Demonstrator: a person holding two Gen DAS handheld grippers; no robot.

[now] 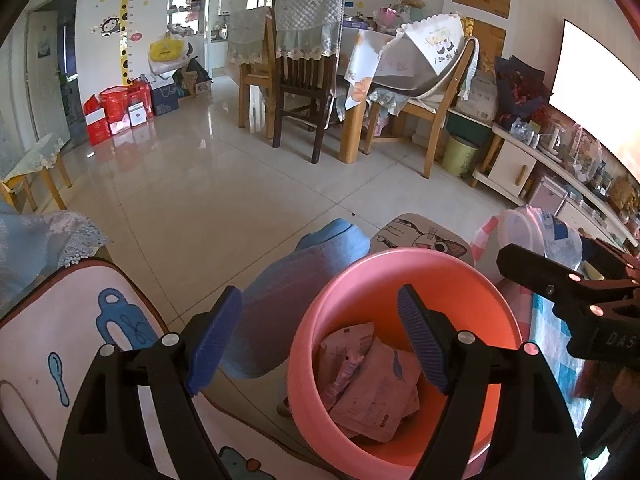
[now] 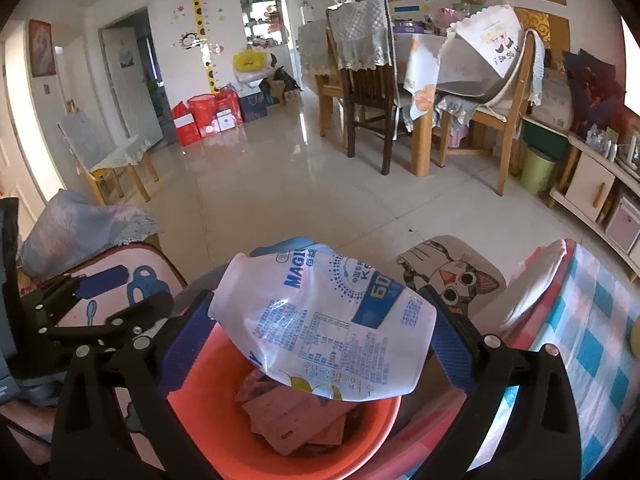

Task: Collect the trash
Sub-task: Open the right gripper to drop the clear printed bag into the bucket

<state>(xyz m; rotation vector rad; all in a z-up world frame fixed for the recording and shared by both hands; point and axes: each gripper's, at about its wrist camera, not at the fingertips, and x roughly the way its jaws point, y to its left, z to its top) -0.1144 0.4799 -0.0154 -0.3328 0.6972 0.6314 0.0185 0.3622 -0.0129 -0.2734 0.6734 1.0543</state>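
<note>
1. I judged the step in hand to be the drop: the right gripper (image 2: 320, 344) held a crushed clear plastic bottle (image 2: 320, 320) above the pink waste bin (image 2: 280, 452), and the bottle had yet to go in.
2. To do it well, I would have centred the bottle over the bin's mouth before parting the jaws. In the right wrist view its neck end reached up and left beyond the rim, so an early release risked a glance off the edge onto the floor mat (image 1: 60, 340).
3. I would have lowered the bottle close to the pink wrappers (image 1: 372, 384) already lying in the bin, then let go in one clean motion (a light, flattened bottle may bounce or cling to a pad).
4. Right gripper state: both blue pads pressed on the bottle's sides, one at each end of the flattened body, the jaws set wide by the bottle's breadth.
5. Left gripper (image 1: 320, 340) state: jaws stood wide apart with nothing between them; it hung over the near-left rim of the bin, touching neither bin nor wrappers as far as I could tell.
6. I would have kept the left gripper clear of the drop path.
</note>
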